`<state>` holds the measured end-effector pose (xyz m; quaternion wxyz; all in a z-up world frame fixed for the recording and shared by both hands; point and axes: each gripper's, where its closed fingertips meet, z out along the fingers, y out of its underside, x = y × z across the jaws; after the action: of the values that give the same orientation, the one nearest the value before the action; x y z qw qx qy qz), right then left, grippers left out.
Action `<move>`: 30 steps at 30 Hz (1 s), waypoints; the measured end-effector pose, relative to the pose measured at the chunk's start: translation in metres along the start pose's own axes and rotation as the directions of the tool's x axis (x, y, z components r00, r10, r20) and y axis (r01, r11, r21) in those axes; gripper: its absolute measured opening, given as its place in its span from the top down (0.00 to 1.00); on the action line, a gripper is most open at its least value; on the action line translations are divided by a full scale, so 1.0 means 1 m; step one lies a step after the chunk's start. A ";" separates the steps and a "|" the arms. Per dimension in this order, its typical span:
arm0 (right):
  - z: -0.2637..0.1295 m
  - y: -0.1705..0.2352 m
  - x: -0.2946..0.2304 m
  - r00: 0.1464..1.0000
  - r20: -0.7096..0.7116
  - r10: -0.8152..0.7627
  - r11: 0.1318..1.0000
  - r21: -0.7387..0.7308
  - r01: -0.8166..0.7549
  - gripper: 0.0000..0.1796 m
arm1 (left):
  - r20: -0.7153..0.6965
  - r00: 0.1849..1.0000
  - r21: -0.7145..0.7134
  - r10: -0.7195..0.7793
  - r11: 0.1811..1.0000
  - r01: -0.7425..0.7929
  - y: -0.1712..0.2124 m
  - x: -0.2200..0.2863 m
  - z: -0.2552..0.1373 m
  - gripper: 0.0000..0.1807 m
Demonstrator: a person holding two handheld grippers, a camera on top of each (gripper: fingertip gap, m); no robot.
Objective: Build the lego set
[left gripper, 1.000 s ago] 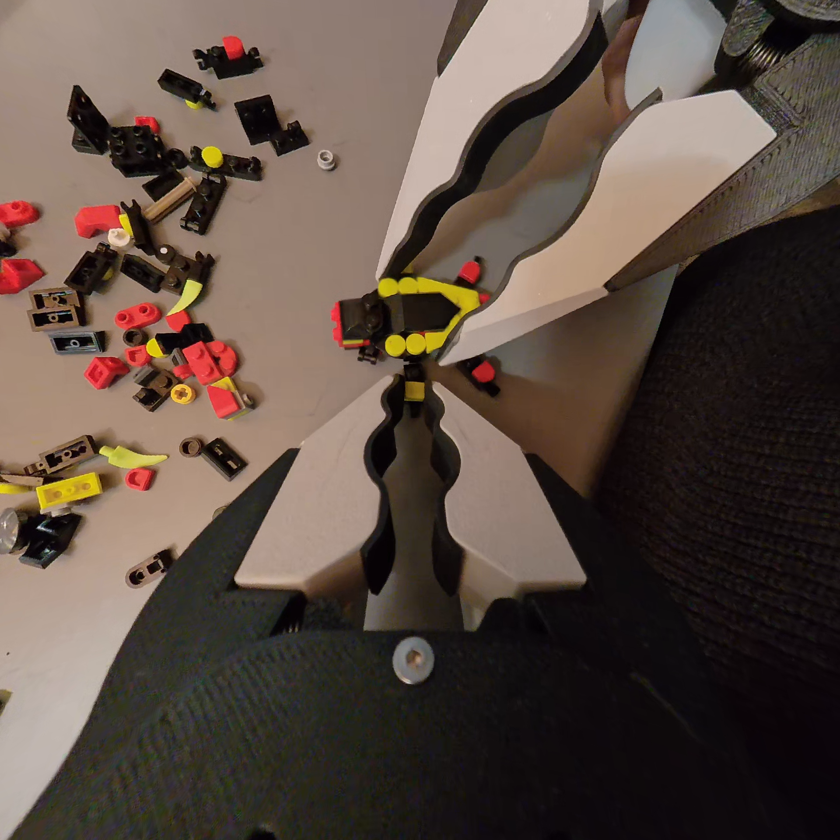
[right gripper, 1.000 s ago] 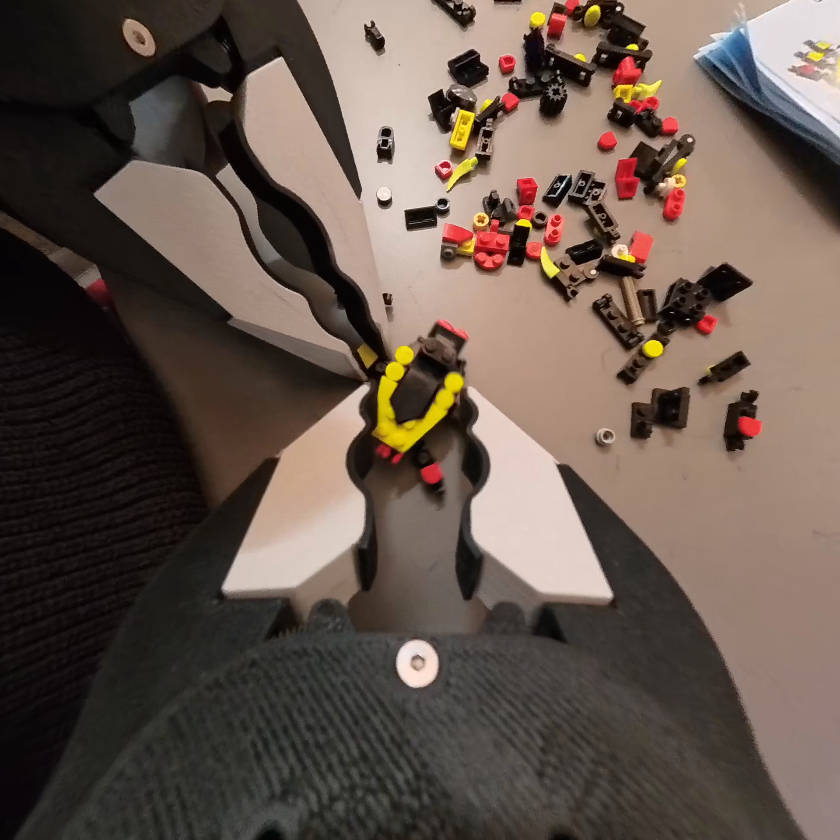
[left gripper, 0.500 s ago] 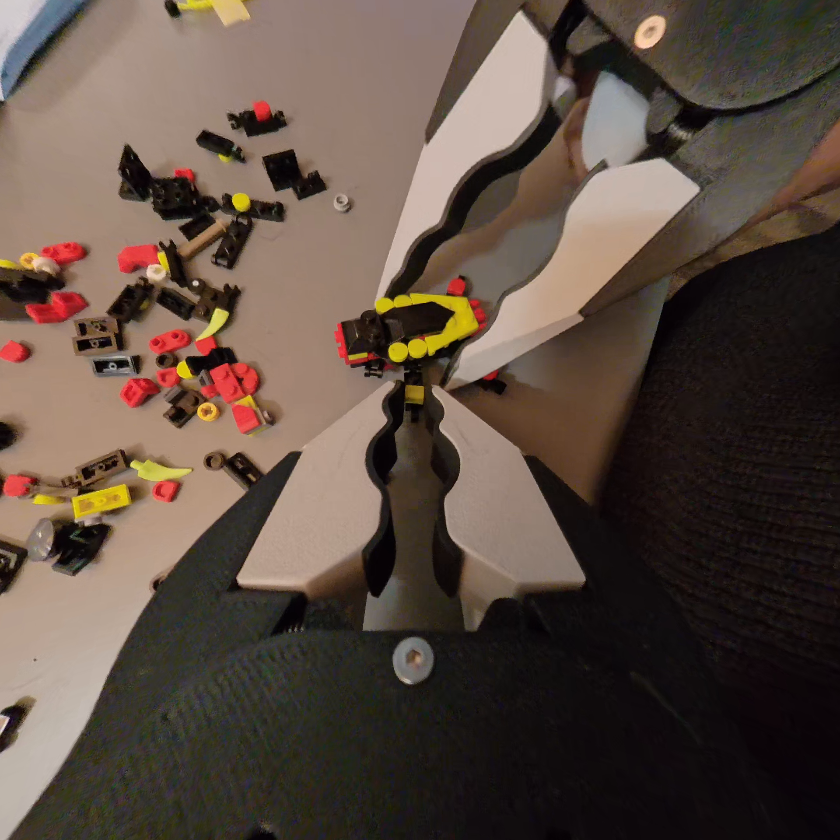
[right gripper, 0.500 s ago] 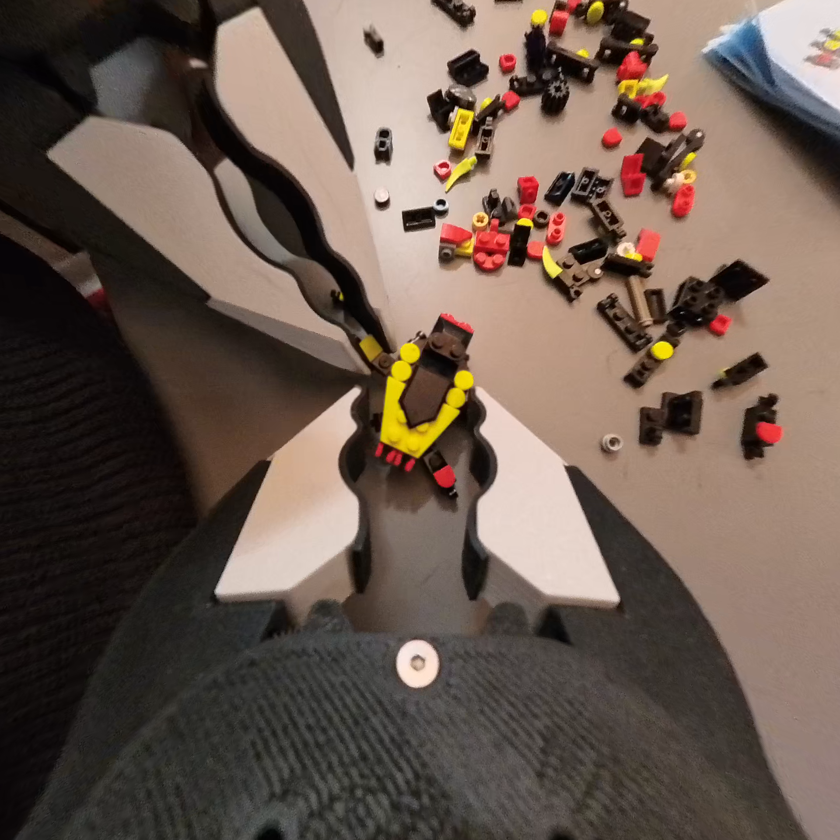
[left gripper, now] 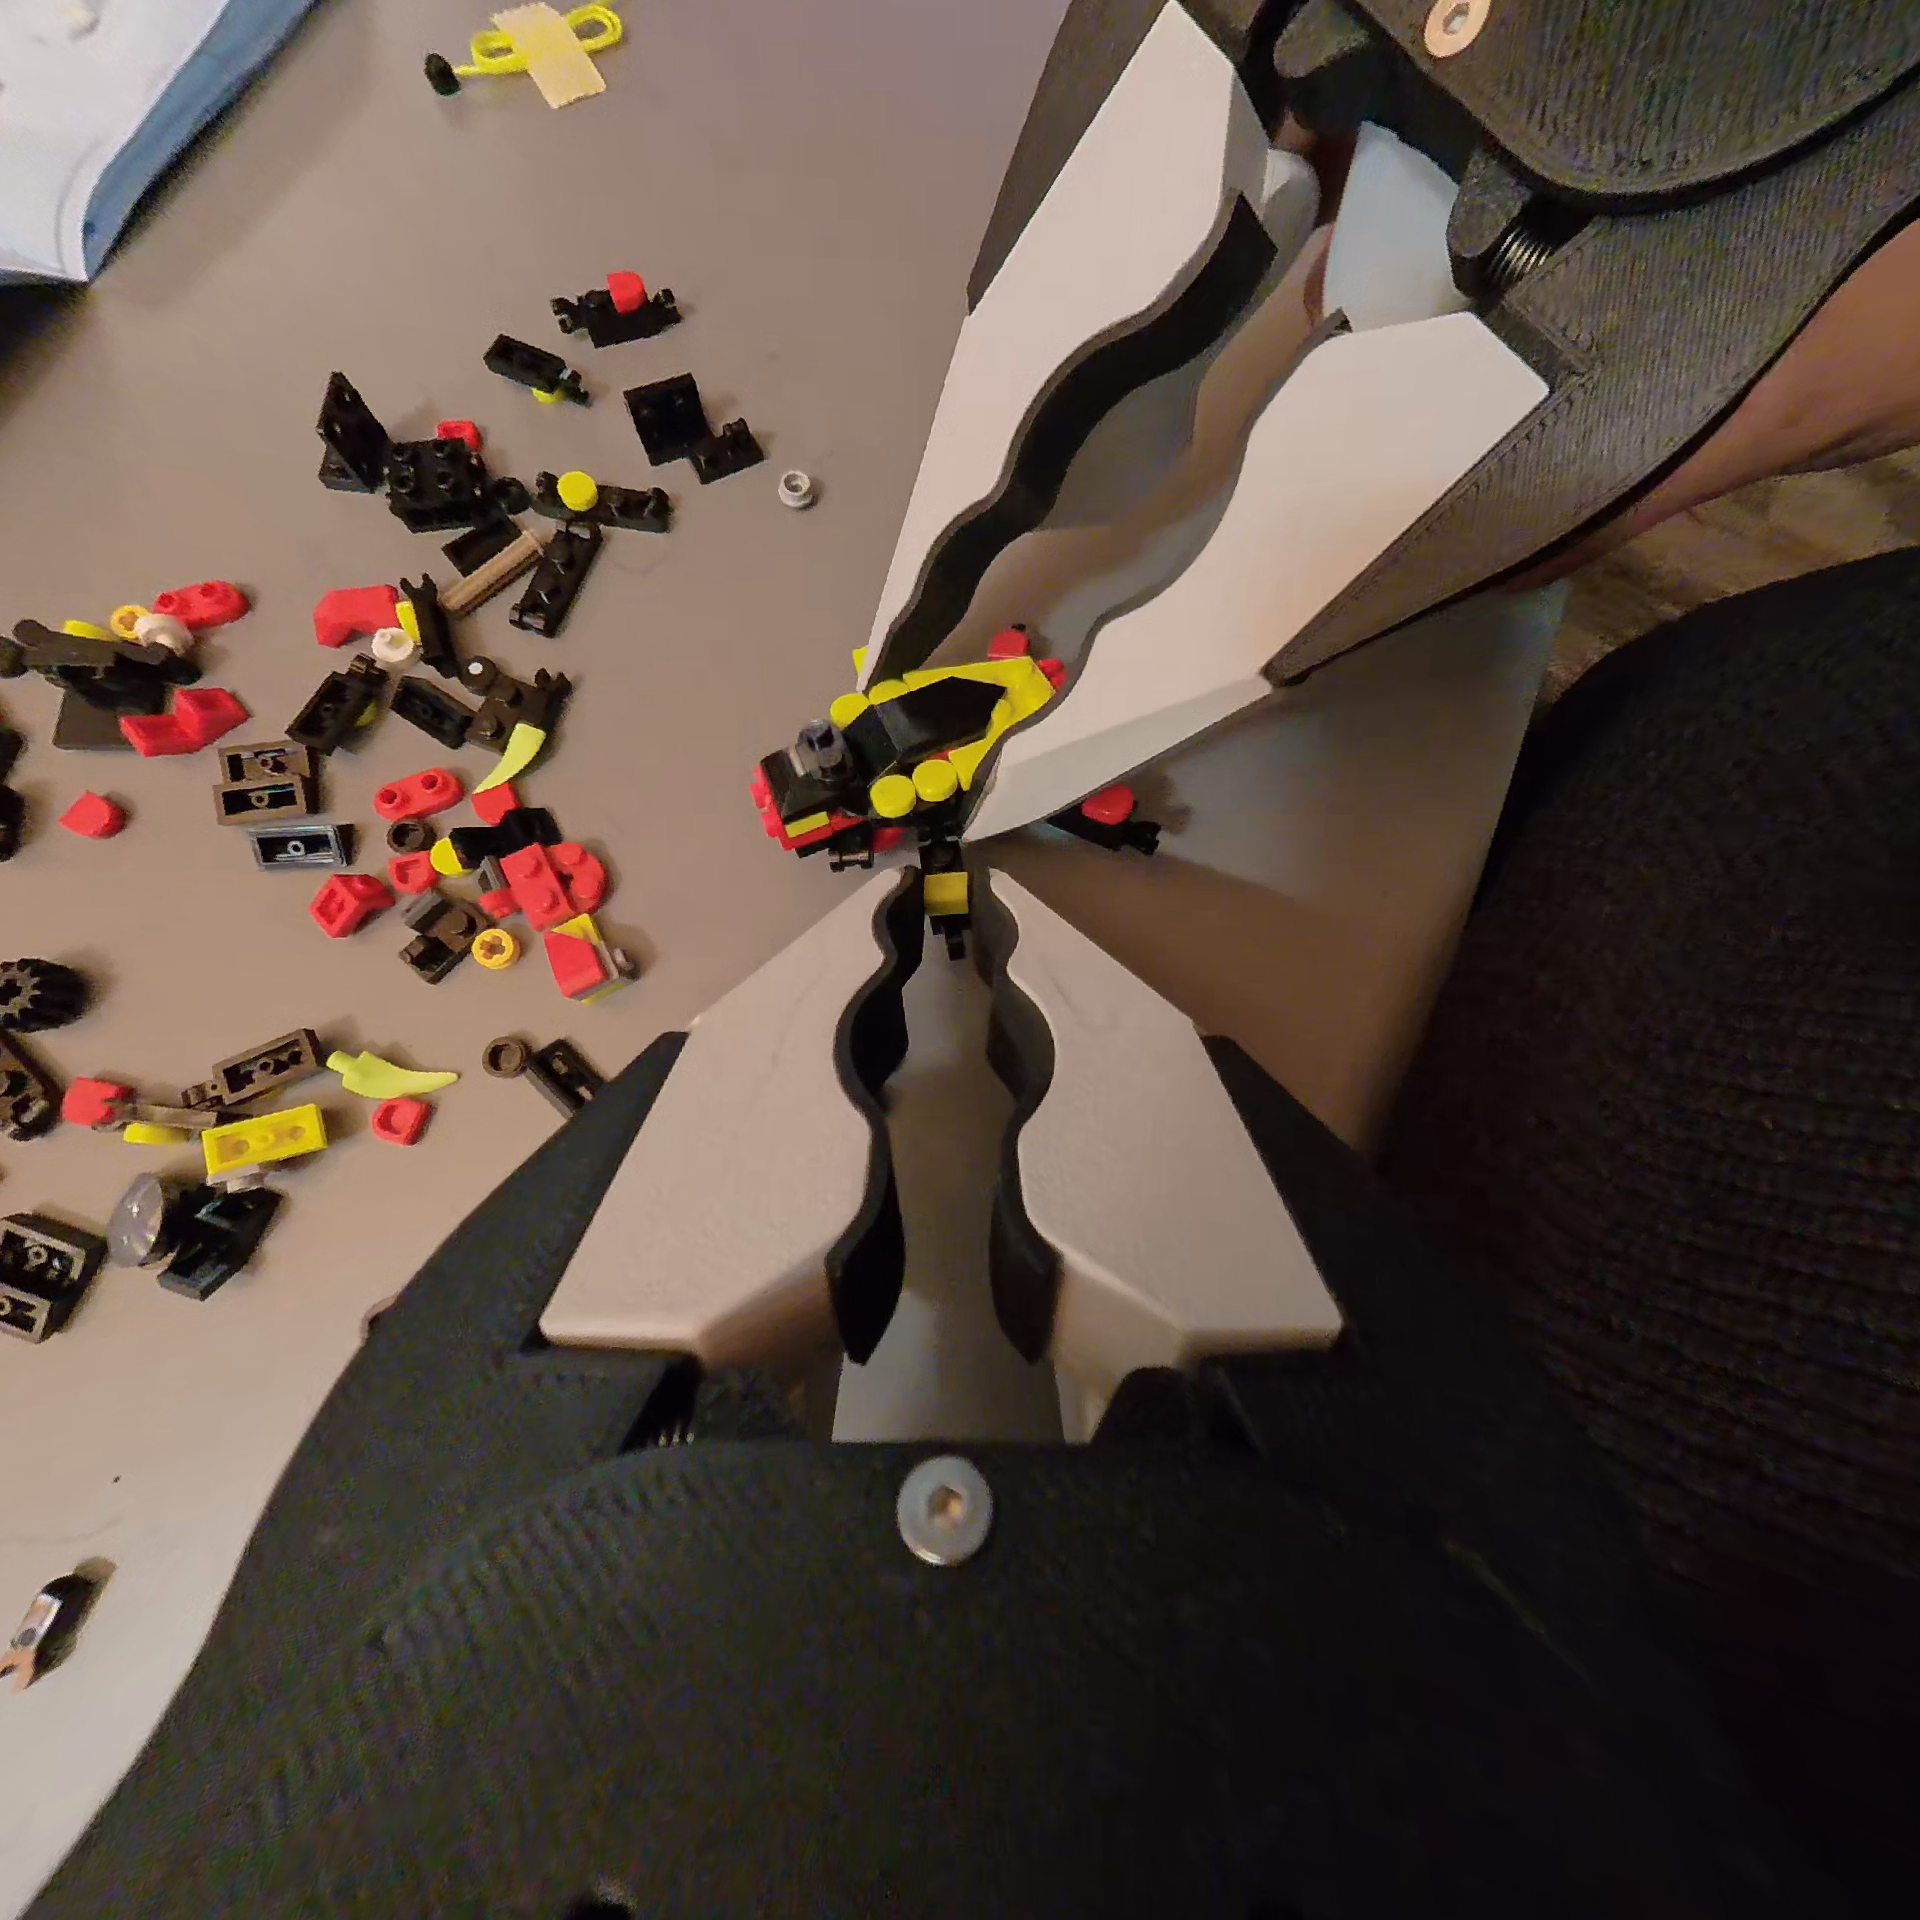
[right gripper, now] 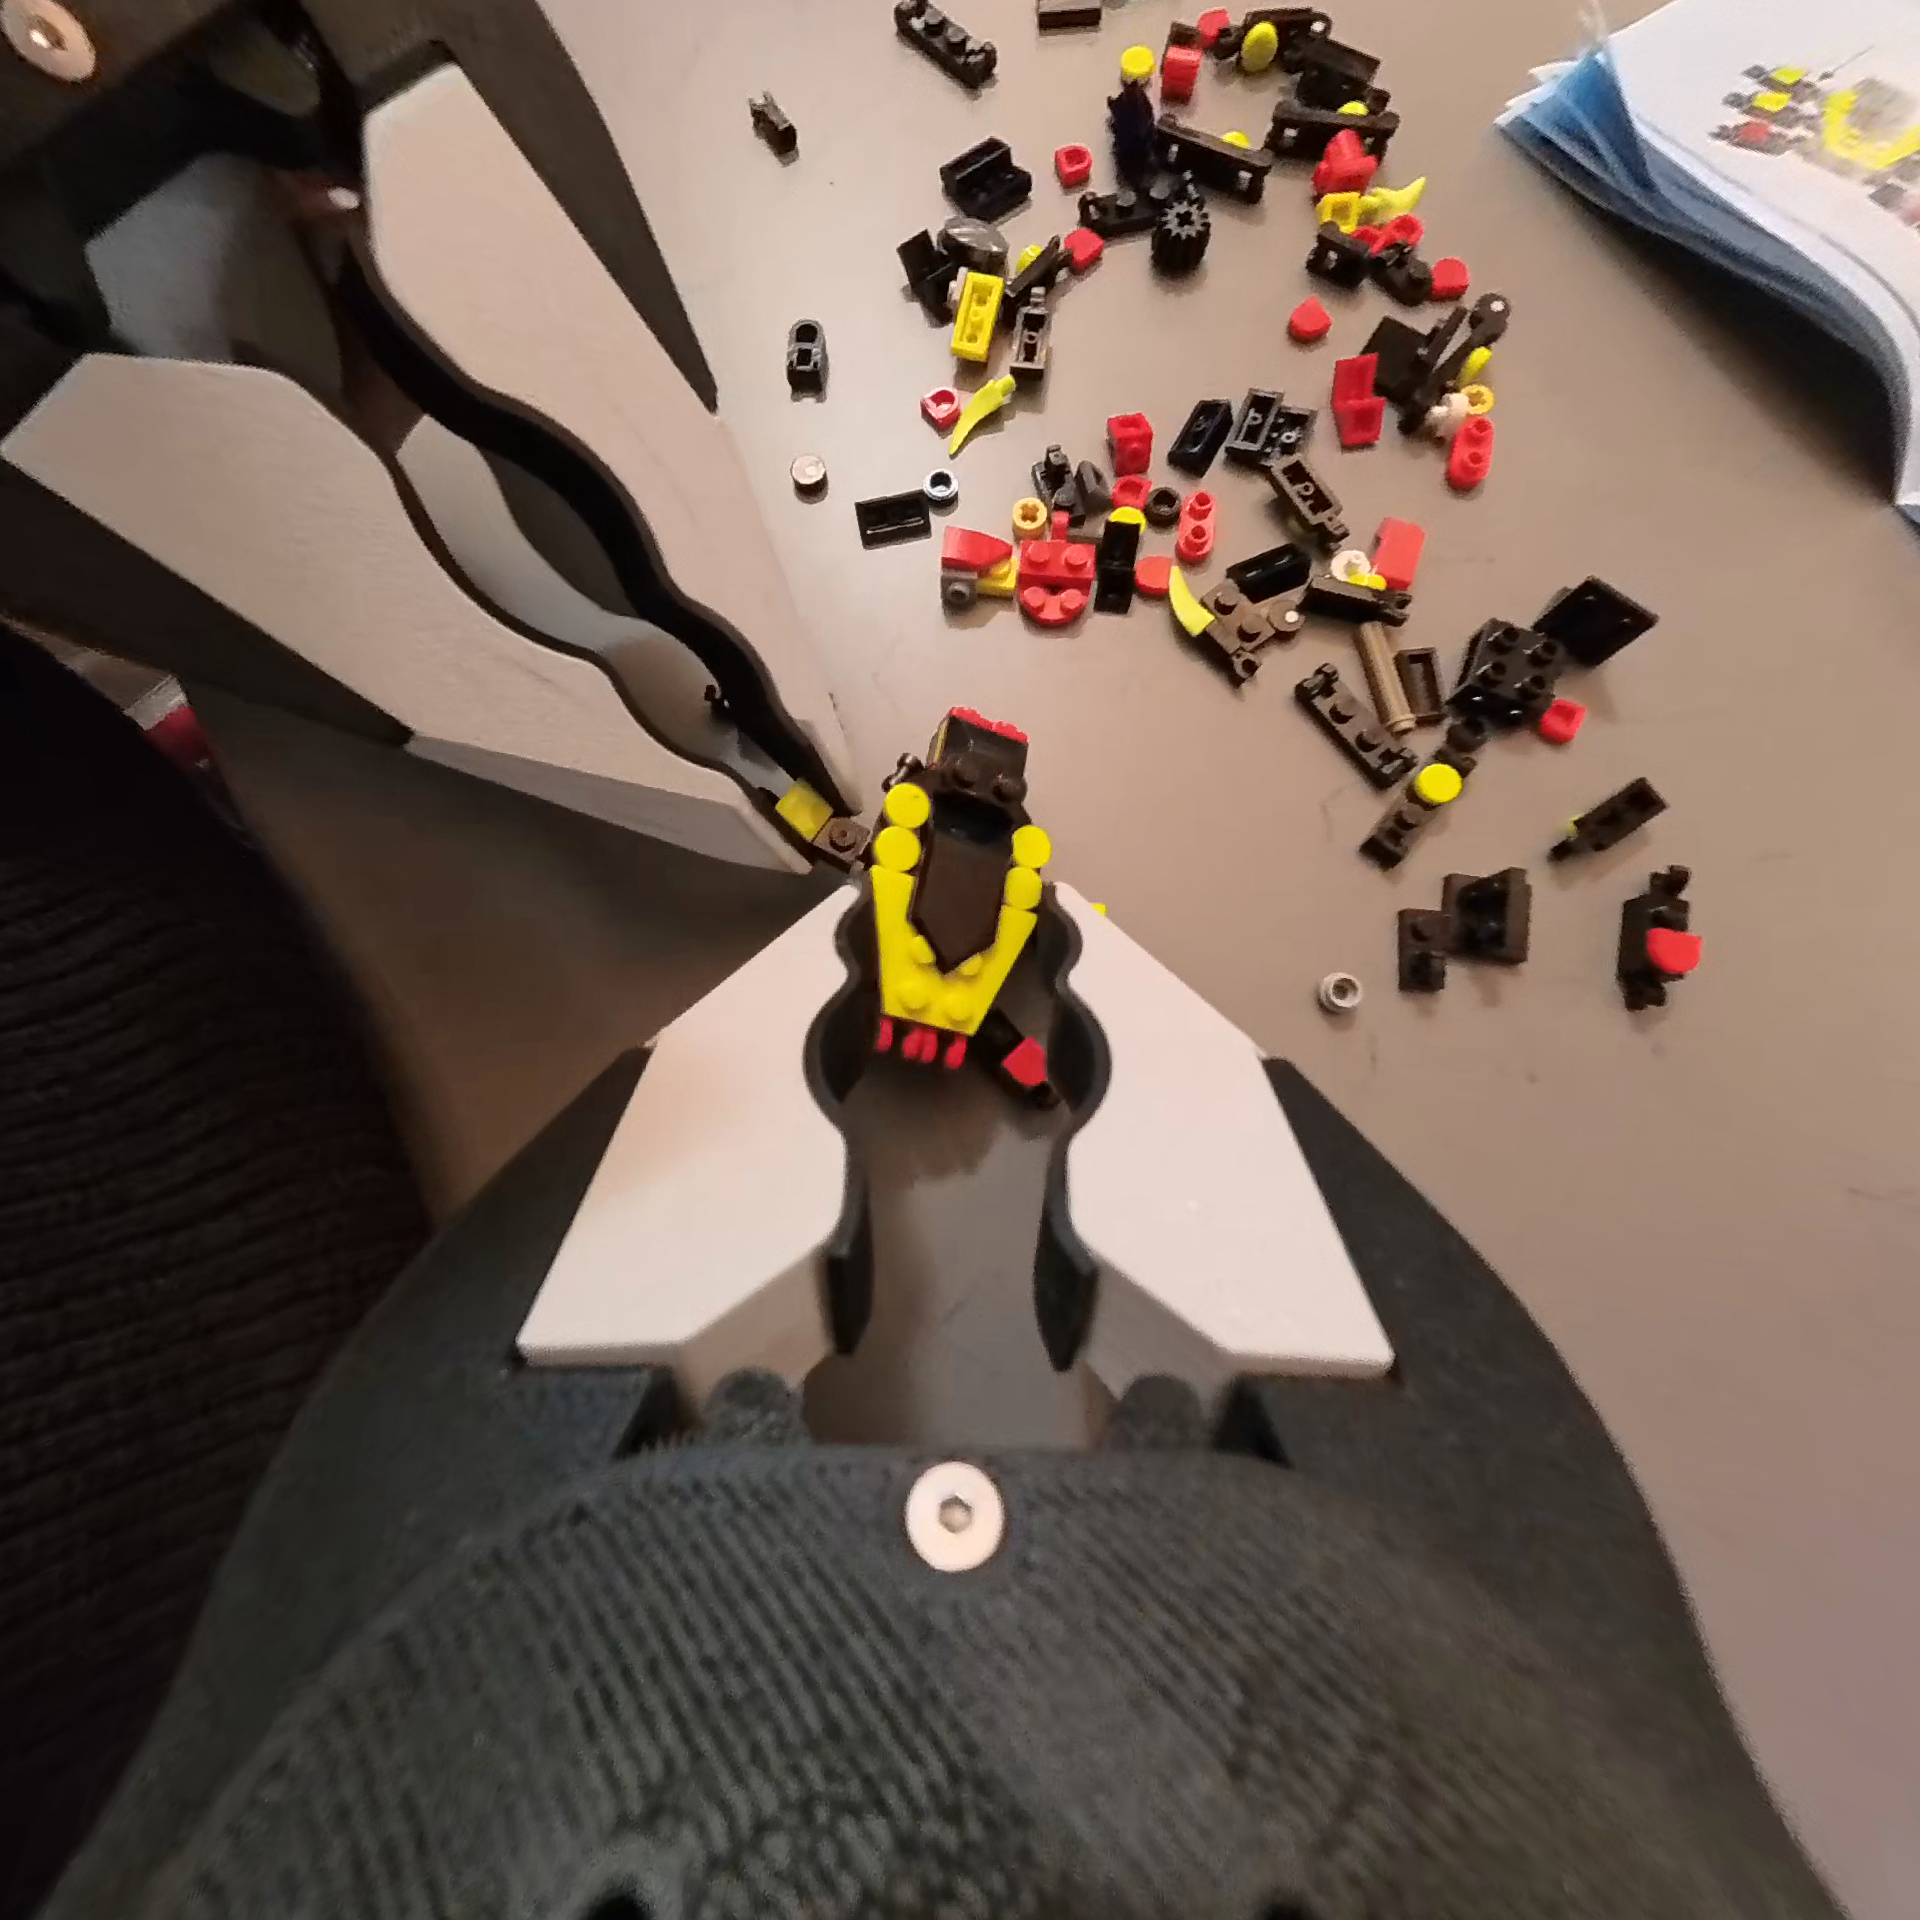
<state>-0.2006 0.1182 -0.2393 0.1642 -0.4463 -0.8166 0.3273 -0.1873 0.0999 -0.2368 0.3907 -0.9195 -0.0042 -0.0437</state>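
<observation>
Partly built lego model [right gripper: 951, 914], yellow and black with red trim, held above the grey table [right gripper: 1351, 1195] between both tools. Right gripper [right gripper: 954, 940]: jaws clenched on the model's yellow tail end. Left gripper [left gripper: 943, 894]: jaws closed on a small yellow-and-black piece [left gripper: 945, 896] projecting from the model's side. Loose bricks [left gripper: 436, 748] lie scattered on the table well apart; an instruction booklet [right gripper: 1766, 177] rests at its far edge.
</observation>
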 end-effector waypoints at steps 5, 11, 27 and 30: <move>-0.001 -0.002 0.003 1.000 -0.017 0.017 1.000 0.006 -0.017 0.85 | 0.053 0.997 0.011 0.047 0.999 -0.047 -0.004 -0.002 -0.002 0.96; 0.001 0.000 0.004 0.999 -0.049 0.001 1.000 -0.013 -0.002 0.85 | 0.065 0.998 0.014 0.027 1.000 -0.028 -0.004 -0.003 -0.001 0.96; 0.004 0.000 0.001 0.999 -0.046 -0.007 1.000 -0.020 0.006 0.85 | -0.034 0.996 -0.021 -0.079 0.997 0.078 0.005 0.000 -0.002 0.96; 0.004 -0.001 0.000 0.999 -0.040 -0.007 1.000 -0.017 0.006 0.85 | -0.110 0.978 -0.004 -0.175 0.984 0.176 0.004 0.001 -0.005 0.95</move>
<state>-0.2028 0.1161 -0.2416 0.1781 -0.4514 -0.8173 0.3109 -0.1866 0.0931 -0.2365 0.3874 -0.9106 -0.0639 -0.1287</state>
